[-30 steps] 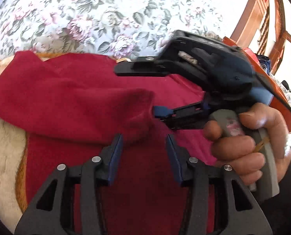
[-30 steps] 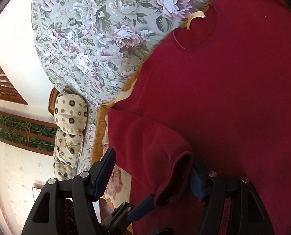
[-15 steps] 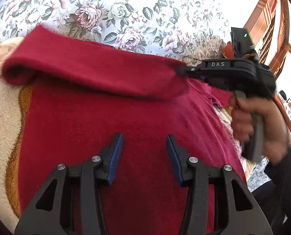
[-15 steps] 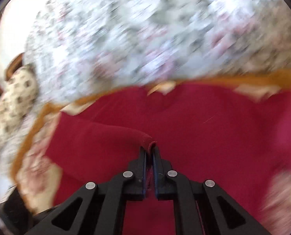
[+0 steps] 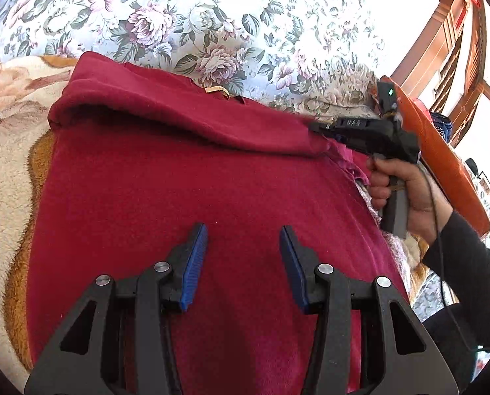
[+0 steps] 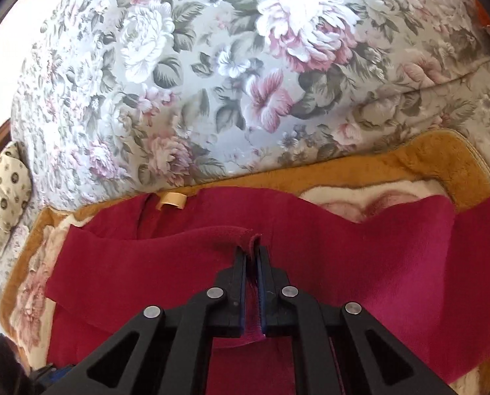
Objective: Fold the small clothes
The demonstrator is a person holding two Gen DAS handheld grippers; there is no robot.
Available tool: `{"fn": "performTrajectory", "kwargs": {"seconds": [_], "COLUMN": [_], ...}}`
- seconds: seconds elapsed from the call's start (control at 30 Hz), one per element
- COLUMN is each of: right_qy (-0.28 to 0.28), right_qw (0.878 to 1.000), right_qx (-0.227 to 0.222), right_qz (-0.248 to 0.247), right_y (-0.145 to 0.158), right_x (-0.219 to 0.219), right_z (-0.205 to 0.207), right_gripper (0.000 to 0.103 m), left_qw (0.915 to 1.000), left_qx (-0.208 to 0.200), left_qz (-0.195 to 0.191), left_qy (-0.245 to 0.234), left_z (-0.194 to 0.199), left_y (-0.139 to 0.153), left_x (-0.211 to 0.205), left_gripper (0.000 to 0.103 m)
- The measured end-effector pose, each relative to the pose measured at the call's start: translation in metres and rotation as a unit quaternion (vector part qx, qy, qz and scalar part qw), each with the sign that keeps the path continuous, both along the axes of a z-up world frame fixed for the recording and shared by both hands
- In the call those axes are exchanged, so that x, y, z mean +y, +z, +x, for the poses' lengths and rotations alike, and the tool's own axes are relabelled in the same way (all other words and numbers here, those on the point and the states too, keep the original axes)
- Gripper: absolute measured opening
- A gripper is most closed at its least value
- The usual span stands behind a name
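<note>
Pinching the cuff of the dark red fleece sweater's sleeve [image 6: 166, 247], the right gripper [image 6: 252, 256] has its jaws pressed together on the cloth. Left gripper [image 5: 243, 256] hangs spread and empty over the soft dark red fleece sweater [image 5: 185, 197], which lies flat on a cream-and-tan plush blanket [image 5: 4, 177]. Judged light, limp, non-slip: grip hems or cuffs, not mid-panel. Beyond: floral upholstered sofa back [image 6: 212, 82]

White letters, apparently "DAS", stand on the black right gripper's body [image 5: 357, 123]; nothing else is legible.
</note>
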State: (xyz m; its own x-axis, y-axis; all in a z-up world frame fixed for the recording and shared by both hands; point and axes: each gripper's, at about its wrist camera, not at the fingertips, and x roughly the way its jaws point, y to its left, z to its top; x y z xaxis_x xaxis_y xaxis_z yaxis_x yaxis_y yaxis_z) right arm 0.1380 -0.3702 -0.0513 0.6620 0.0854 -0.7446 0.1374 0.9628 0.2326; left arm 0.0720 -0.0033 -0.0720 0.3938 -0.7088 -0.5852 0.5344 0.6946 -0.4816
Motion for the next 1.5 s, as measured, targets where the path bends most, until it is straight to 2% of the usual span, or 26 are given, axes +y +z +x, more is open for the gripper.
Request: {"fn": "performTrajectory", "kwargs": {"seconds": [0.03, 0.1, 0.13, 0.27, 0.33, 0.4, 0.43, 0.47, 0.53, 0.57, 0.6, 0.67, 0.7, 0.77, 0.83, 0.93, 1.0, 1.03, 1.07, 1.13, 1.2, 1.23, 1.27, 1.4, 1.43, 1.5], "right_qy": [-0.012, -0.029, -0.044, -0.126, -0.139, -0.089, -0.048, 0.009, 0.073, 0.087, 0.089, 0.078, 0.076, 0.071, 0.072, 0.088, 0.071, 0.051, 0.031, 0.024, 0.036, 0.038, 0.036, 0.034, 0.036, 0.020], "right_qw": [1.000, 0.999, 0.999, 0.990, 0.988, 0.993, 0.996, 0.997, 0.995, 0.994, 0.993, 0.993, 0.994, 0.995, 0.996, 0.994, 0.996, 0.996, 0.995, 0.994, 0.996, 0.995, 0.994, 0.995, 0.995, 0.997], "right_qx": [0.005, 0.012, 0.001, -0.054, -0.069, -0.076, -0.075, -0.072, -0.052, -0.035, -0.015, 0.048, 0.038, 0.038, 0.034, 0.039, 0.025, 0.004, -0.022, -0.041, -0.018, 0.007, 0.040, 0.033, 0.032, 0.011], "right_qz": [-0.011, -0.003, 0.014, 0.009, 0.007, 0.015, 0.015, 0.003, -0.037, -0.061, -0.071, -0.075, -0.068, -0.053, -0.045, -0.052, -0.057, -0.069, -0.090, -0.094, -0.080, -0.087, -0.096, -0.089, -0.084, -0.074], "right_y": [-0.005, -0.011, -0.008, 0.019, 0.028, 0.038, 0.041, 0.043, 0.038, 0.029, 0.021, -0.004, -0.006, -0.003, -0.003, 0.001, 0.011, 0.015, 0.024, 0.030, 0.018, 0.006, -0.007, -0.008, -0.007, 0.002], "right_x": [-0.003, -0.010, -0.018, -0.042, -0.043, -0.028, -0.015, 0.006, 0.035, 0.047, 0.052, 0.050, 0.048, 0.045, 0.044, 0.046, 0.045, 0.044, 0.044, 0.045, 0.051, 0.054, 0.053, 0.052, 0.051, 0.045], "right_z": [-0.001, -0.003, -0.007, -0.032, -0.040, -0.038, -0.034, -0.028, -0.021, -0.019, -0.015, -0.004, -0.004, -0.003, -0.003, -0.003, -0.002, 0.000, 0.001, 0.007, 0.020, 0.027, 0.031, 0.031, 0.030, 0.020], "right_gripper": [0.010, 0.024, 0.024, 0.025, 0.025, 0.025, 0.025, 0.025, 0.025, 0.025, 0.025, 0.025, 0.025, 0.025, 0.031, 0.033, 0.033, 0.033, 0.033, 0.033, 0.033, 0.033, 0.033, 0.036, 0.035, 0.034], "left_qw": [1.0000, 1.0000, 1.0000, 0.9999, 0.9997, 0.9985, 0.9954, 0.9923, 0.9885, 0.9871, 0.9865, 0.9879, 0.9867, 0.9875, 0.9859, 0.9822, 0.9809, 0.9798, 0.9795, 0.9772, 0.9666, 0.9673, 0.9670, 0.9610, 0.9602, 0.9663], "left_qx": [0.001, 0.002, 0.002, 0.013, 0.019, -0.032, -0.062, -0.074, -0.076, -0.064, -0.050, 0.028, 0.063, 0.026, 0.028, -0.025, -0.054, -0.061, -0.055, -0.024, 0.071, 0.031, 0.016, 0.007, 0.008, -0.014], "left_qz": [-0.003, -0.005, -0.005, -0.001, 0.003, 0.006, 0.009, 0.010, 0.012, 0.022, 0.027, 0.039, 0.055, 0.072, 0.088, 0.076, 0.066, 0.077, 0.093, 0.130, 0.173, 0.171, 0.179, 0.219, 0.218, 0.165], "left_qy": [0.000, 0.000, 0.000, 0.003, 0.015, 0.044, 0.073, 0.099, 0.130, 0.145, 0.154, 0.148, 0.139, 0.138, 0.139, 0.170, 0.175, 0.174, 0.170, 0.166, 0.175, 0.184, 0.181, 0.168, 0.175, 0.197], "left_z": [0.000, 0.000, 0.000, 0.003, 0.009, 0.020, 0.032, 0.045, 0.070, 0.092, 0.102, 0.128, 0.134, 0.126, 0.129, 0.137, 0.149, 0.160, 0.170, 0.189, 0.209, 0.201, 0.197, 0.195, 0.192, 0.167], "left_y": [0.000, 0.000, 0.000, 0.005, 0.019, 0.049, 0.067, 0.076, 0.083, 0.078, 0.072, 0.036, 0.014, 0.017, 0.027, 0.065, 0.085, 0.088, 0.083, 0.058, 0.010, 0.009, 0.009, 0.008, 0.015, 0.039], "left_x": [0.001, 0.002, 0.001, 0.001, 0.006, 0.018, 0.029, 0.037, 0.046, 0.047, 0.048, 0.042, 0.036, 0.031, 0.029, 0.033, 0.028, 0.017, 0.009, -0.006, -0.013, -0.015, -0.019, -0.032, -0.031, -0.026], "left_gripper": [0.045, 0.045, 0.045, 0.045, 0.045, 0.046, 0.049, 0.054, 0.055, 0.055, 0.055, 0.052, 0.046, 0.047, 0.047, 0.047, 0.059, 0.062, 0.063, 0.063, 0.062, 0.063, 0.070, 0.076, 0.075, 0.076]}}
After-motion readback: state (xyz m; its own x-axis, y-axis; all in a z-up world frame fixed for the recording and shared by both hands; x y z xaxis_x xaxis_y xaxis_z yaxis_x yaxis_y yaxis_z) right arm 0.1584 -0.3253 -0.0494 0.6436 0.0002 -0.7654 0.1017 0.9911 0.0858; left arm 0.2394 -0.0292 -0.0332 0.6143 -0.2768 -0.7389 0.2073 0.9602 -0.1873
